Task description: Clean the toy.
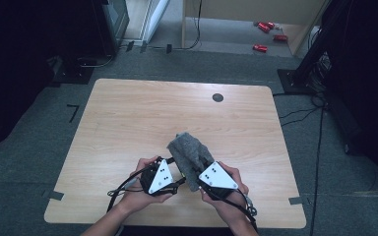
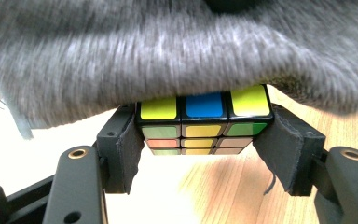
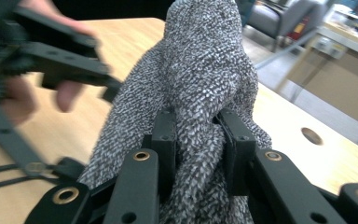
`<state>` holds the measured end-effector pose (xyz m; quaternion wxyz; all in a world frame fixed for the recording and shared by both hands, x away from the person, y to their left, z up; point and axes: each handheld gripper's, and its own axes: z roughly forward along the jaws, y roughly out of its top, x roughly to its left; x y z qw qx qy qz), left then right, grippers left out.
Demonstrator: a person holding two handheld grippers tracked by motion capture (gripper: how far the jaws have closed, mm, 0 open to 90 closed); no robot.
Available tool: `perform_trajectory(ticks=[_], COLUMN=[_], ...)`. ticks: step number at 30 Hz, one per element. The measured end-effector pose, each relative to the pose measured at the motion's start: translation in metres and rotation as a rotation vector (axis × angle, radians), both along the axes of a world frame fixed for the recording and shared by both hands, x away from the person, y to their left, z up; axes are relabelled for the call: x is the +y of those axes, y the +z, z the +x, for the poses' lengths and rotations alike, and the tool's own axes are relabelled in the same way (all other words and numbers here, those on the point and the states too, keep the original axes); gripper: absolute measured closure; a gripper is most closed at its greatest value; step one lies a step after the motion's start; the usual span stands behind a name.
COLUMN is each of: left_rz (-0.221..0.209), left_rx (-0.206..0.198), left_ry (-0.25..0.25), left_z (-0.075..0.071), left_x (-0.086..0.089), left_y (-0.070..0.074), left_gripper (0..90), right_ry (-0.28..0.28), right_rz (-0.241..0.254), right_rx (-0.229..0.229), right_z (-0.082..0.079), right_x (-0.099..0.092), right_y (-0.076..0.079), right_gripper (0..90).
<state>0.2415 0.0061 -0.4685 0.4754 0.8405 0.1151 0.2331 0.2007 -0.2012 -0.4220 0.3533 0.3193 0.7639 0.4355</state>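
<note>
left gripper (image 2: 205,154) clamps Rubik's cube (image 2: 204,122) steady | right gripper (image 3: 198,140) pinches grey knit cloth (image 3: 200,79), draping it over cube (probably to cover it) | wooden table (image 1: 128,123)

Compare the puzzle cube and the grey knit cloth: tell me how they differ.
The puzzle cube is rigid with coloured squares; the grey knit cloth is soft, speckled grey and bunched. The cube sits squarely between the left gripper pads; the cloth is pinched in a fold by the right gripper and drapes over the cube. Both are gripped above the table.
</note>
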Motion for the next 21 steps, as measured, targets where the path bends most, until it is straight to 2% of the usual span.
perform_trajectory(ticks=[3,5,8,11,12,14,17,21], left_rz=[-0.001,0.000,-0.003,0.002,0.000,-0.002,0.001,0.002], left_rx=[0.004,0.006,0.005,-0.001,0.001,-0.003,-0.001,0.009], left_ry=[0.004,0.005,0.003,0.003,0.002,0.003,0.002,0.002], left_z=[0.001,0.001,0.000,-0.001,-0.001,-0.001,-0.001,0.001], left_x=[0.000,0.000,0.000,0.000,0.000,0.001,0.000,0.000], left_y=[0.000,0.000,0.000,0.001,0.001,0.001,0.001,0.000], left_gripper=[35.3,35.3,35.3,35.3,35.3,35.3,35.3,35.3], right_ry=[-0.013,0.021,0.100,0.124,0.120,0.109,0.067,0.011], right_rz=[0.020,0.030,-0.011,-0.070,-0.077,-0.061,-0.029,-0.014], right_rx=[-0.002,-0.006,-0.005,-0.009,-0.015,-0.003,0.010,0.008], right_z=[-0.001,-0.004,-0.010,-0.014,-0.014,-0.011,-0.005,-0.001], right_x=[-0.005,0.000,0.016,0.029,0.030,0.026,0.015,0.002], right_y=[0.003,0.004,0.000,-0.006,-0.007,-0.005,-0.003,-0.001], right_gripper=[71.9,71.7,71.6,71.5,71.5,71.5,71.5,71.6])
